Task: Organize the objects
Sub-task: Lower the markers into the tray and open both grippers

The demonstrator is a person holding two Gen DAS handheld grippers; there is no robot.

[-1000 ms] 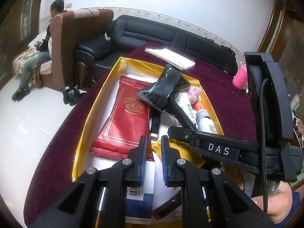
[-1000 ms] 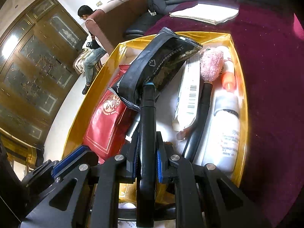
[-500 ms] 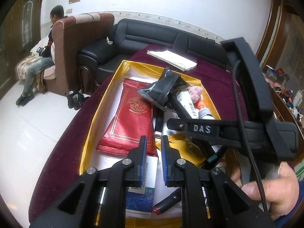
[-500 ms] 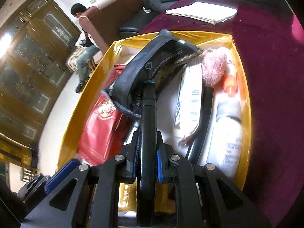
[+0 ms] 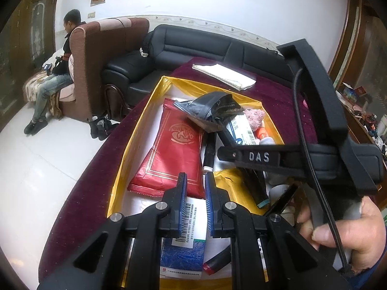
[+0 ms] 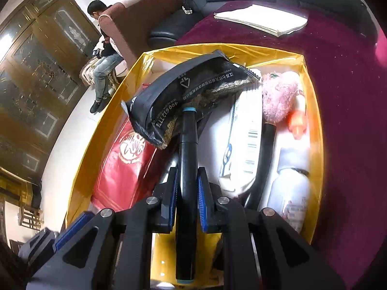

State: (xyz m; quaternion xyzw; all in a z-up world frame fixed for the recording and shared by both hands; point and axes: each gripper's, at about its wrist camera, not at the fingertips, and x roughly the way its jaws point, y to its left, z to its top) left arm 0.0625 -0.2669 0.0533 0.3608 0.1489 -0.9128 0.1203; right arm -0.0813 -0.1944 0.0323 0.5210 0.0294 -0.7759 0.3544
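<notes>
Over the gold box point(image 5: 135, 145), the left gripper point(image 5: 195, 188) hangs closed and empty, near the red packet point(image 5: 174, 154). Rightward, the right gripper point(image 6: 186, 181) clamps a black marker point(image 6: 187, 149) whose tip touches the black pouch point(image 6: 183, 91); pushing could topple it. Free space is tight.

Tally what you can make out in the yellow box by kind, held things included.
Packets: 4: red packet, black packet, white packet, gold packet
Markers: 2: held marker in right gripper, loose marker
Bottle: 1
Pink brush: 1
Carton: 1
Red-tipped stick: 1
Total: 10
</notes>
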